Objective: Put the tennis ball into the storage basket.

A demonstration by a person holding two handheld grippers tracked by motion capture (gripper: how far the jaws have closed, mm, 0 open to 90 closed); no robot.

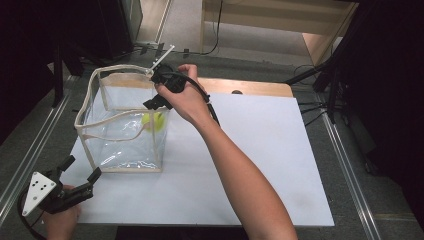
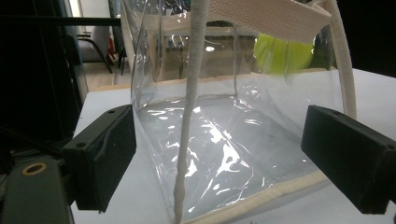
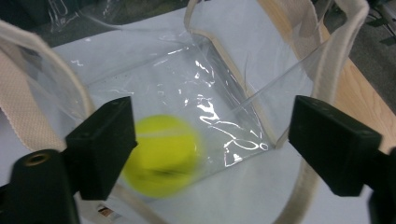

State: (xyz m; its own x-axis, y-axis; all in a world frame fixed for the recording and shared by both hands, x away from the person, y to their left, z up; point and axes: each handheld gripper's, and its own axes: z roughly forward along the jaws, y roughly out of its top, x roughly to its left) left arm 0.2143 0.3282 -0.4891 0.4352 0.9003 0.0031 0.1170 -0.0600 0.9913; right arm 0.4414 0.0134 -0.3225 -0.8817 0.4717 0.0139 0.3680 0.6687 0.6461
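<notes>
Counter: I see the white counter (image 1: 260, 165) carrying a single item, the clear bag; the rest of its surface carries nothing else I can make out.
Clear bag: the clear bag (image 1: 125, 145) stands upright near the left edge of the counter, mouth open at the top, cream trim and straps slack along the rim.
Right hand-held gripper: the right hand-held gripper (image 1: 159, 90) hangs over the bag's mouth at its far right corner. In the right gripper view its jaws stand wide apart with nothing between them.
Left hand-held gripper: the left hand-held gripper (image 1: 80, 175) sits low at the near left of the counter, just short of the bag's near corner. Its jaws are spread and hold nothing.
Tennis ball: the yellow tennis ball (image 3: 161, 156) is inside the bag, blurred, near the right wall; I cannot tell whether it has reached the floor of the bag.
Progress: I judge the drop into the bag effectively made. Left: ball settling, right arm clearing the mouth.
</notes>
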